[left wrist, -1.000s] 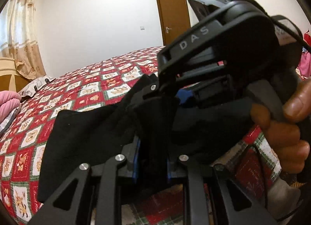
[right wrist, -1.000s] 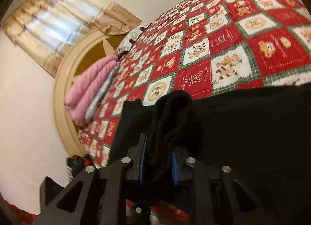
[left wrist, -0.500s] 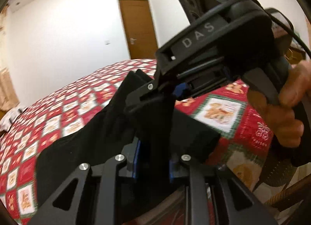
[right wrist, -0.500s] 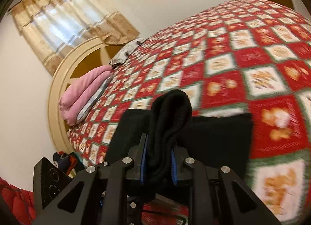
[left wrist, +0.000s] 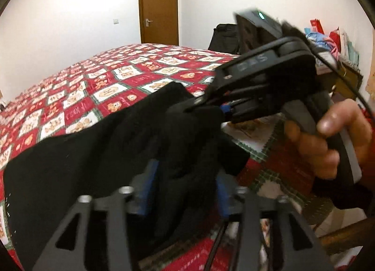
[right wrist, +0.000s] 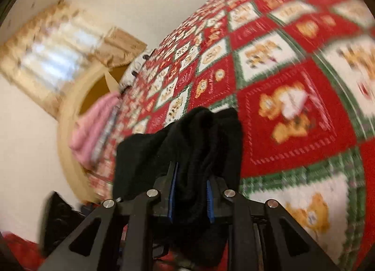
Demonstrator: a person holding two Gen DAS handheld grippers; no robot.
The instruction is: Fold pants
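The black pants (left wrist: 77, 161) hang bunched above the red patterned bedspread (left wrist: 98, 88). My left gripper (left wrist: 185, 191) is shut on a thick wad of the black cloth. The right gripper (left wrist: 220, 109) shows in the left wrist view, held in a hand just ahead, its tips pinching the same cloth. In the right wrist view my right gripper (right wrist: 191, 189) is shut on a bunch of the pants (right wrist: 199, 135), which drape over and below the fingers. The rest of the garment is hidden behind the folds.
The bedspread (right wrist: 293, 97) fills the right wrist view. A pink blanket (right wrist: 93, 130) lies by the round headboard (right wrist: 68, 130), under a curtained window. In the left wrist view a brown door (left wrist: 158, 8) stands at the far wall, and clutter (left wrist: 328, 36) stands at the right.
Both grippers have swung with the pants toward the bed's foot and edge. The spread cloth has gathered into a narrower bunch, and more bare bedspread shows in the right wrist view.
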